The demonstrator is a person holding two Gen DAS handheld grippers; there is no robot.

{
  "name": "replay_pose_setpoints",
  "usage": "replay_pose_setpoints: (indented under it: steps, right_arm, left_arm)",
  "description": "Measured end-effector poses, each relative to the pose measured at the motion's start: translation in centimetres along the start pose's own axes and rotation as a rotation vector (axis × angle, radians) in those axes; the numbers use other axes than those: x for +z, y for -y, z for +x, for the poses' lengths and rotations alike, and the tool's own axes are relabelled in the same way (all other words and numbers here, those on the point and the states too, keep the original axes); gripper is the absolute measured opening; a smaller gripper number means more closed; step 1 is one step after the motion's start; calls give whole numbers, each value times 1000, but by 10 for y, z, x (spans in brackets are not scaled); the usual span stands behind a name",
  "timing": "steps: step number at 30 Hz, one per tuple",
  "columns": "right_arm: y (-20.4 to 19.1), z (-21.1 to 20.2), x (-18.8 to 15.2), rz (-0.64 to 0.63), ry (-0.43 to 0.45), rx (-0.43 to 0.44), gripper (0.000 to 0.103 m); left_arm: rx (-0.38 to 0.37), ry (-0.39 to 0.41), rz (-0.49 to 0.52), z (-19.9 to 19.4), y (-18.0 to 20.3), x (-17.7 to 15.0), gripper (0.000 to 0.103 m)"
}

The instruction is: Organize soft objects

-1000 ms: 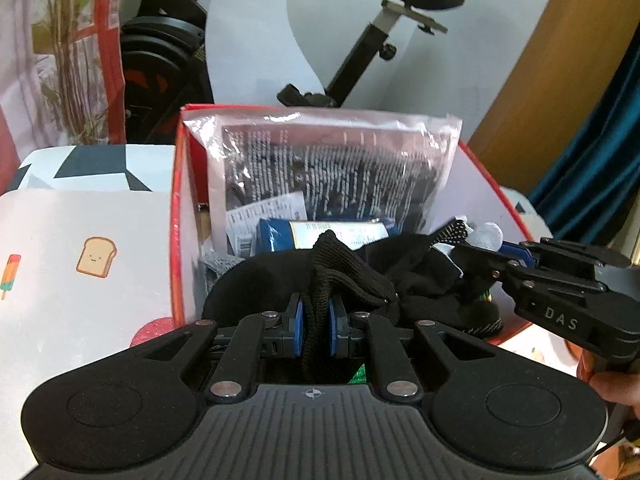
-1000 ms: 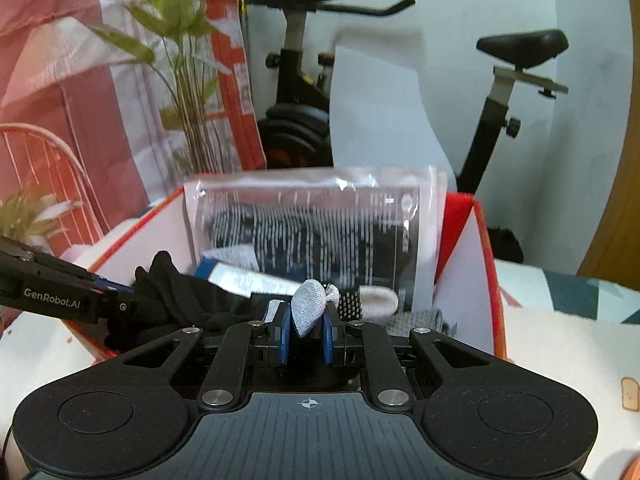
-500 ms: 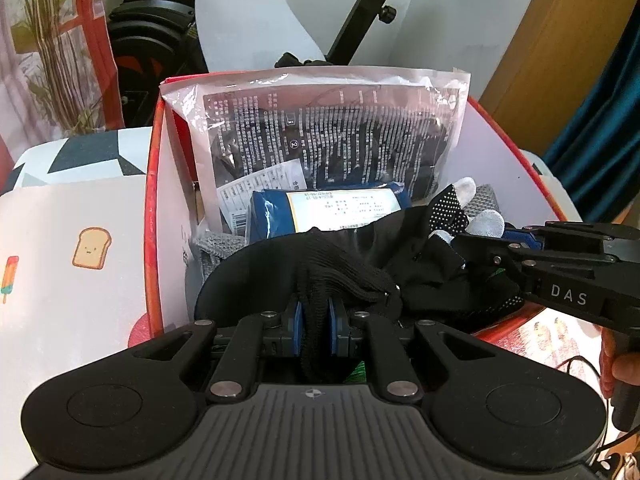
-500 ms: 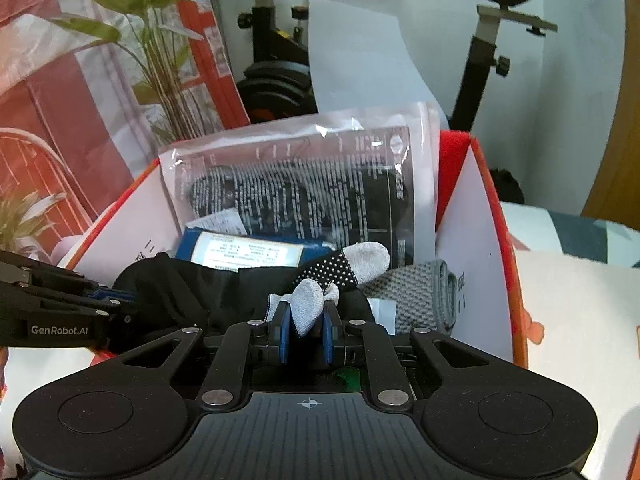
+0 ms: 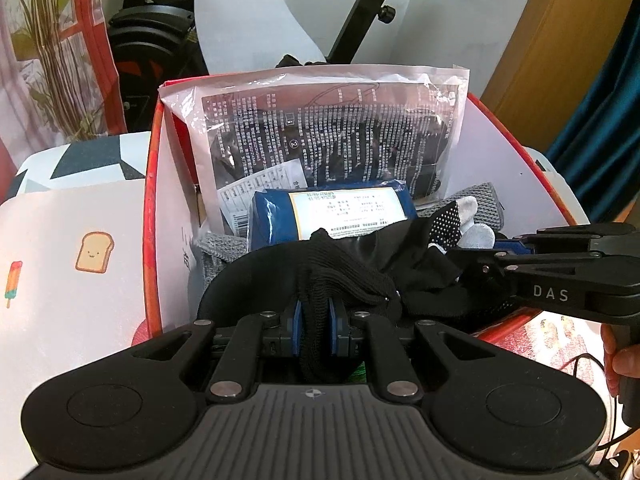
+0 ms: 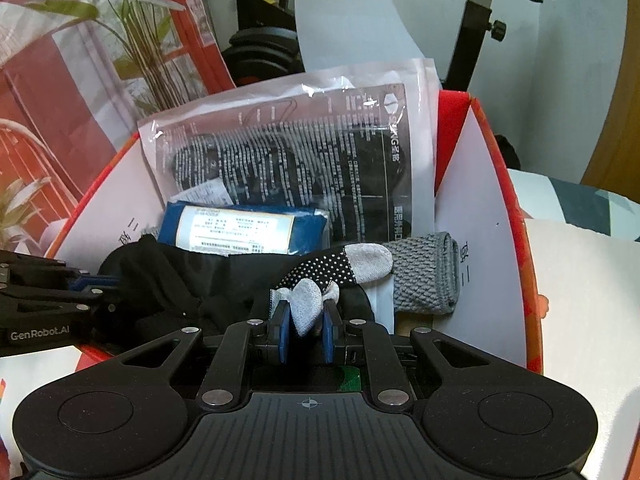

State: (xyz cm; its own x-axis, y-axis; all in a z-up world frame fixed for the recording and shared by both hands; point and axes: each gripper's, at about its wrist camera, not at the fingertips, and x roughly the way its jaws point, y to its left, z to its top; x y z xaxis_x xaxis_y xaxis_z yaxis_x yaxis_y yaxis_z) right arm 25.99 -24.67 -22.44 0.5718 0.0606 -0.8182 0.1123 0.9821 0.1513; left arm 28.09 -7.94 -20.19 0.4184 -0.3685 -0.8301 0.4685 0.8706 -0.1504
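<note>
Left wrist only: toast print [image 5: 95,257].

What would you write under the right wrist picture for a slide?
Right gripper pinching a black glove by its grey fingertip over a red box of packaged soft goods.

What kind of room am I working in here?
Most likely a room in a home, not a lab: a black exercise bike stands behind the red cardboard box, a leafy green potted plant is nearby, and a cartoon-printed white cloth covers the surface.
</note>
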Motion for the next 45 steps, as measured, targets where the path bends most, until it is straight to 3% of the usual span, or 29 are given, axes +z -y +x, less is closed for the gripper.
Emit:
replay_pose_setpoints:
  steps: [6, 11, 14, 16, 18, 25, 27, 29, 30, 38, 41, 45]
  right_arm:
    - [-3, 5, 1, -4, -24, -16, 15]
    - [-1, 3, 1, 8, -26, -19, 15]
    - [-2, 1, 0, 5, -18, -28, 17]
    - [-4, -3, 0, 7, -6, -30, 20]
    - [-5, -8, 0, 9, 8, -35, 23]
    - [-12, -36, 3, -13, 86, -49, 56]
    - [-15, -47, 5, -22, 117, -58, 69]
    - [-17, -56, 8, -30, 143, -67, 95]
    - [-19, -63, 9, -32, 163, -64, 100]
    - [-30, -127, 15, -30, 311, -77, 103]
    - [-37, -154, 13, -41, 368, -92, 103]
    - [-47, -191, 7, -55, 438, -117, 103]
  left_arm:
    - [9, 6, 6, 0, 0, -1, 15]
    - [42, 26, 31, -7, 4, -1, 23]
    - [76, 64, 81, -16, 11, -2, 40]
    - [105, 99, 101, -24, 15, -2, 61]
    - [122, 132, 109, -31, 17, -2, 69]
    - [167, 236, 81, -56, 18, -1, 95]
    - [161, 271, 63, -66, 18, -1, 96]
    - [155, 305, 42, -77, 17, -1, 97]
    - [153, 323, 35, -83, 17, -2, 98]
    - [232, 450, 44, -140, 32, -3, 103]
    - [296, 498, 34, -166, 41, -5, 103]
    - [302, 559, 13, -196, 50, -11, 103]
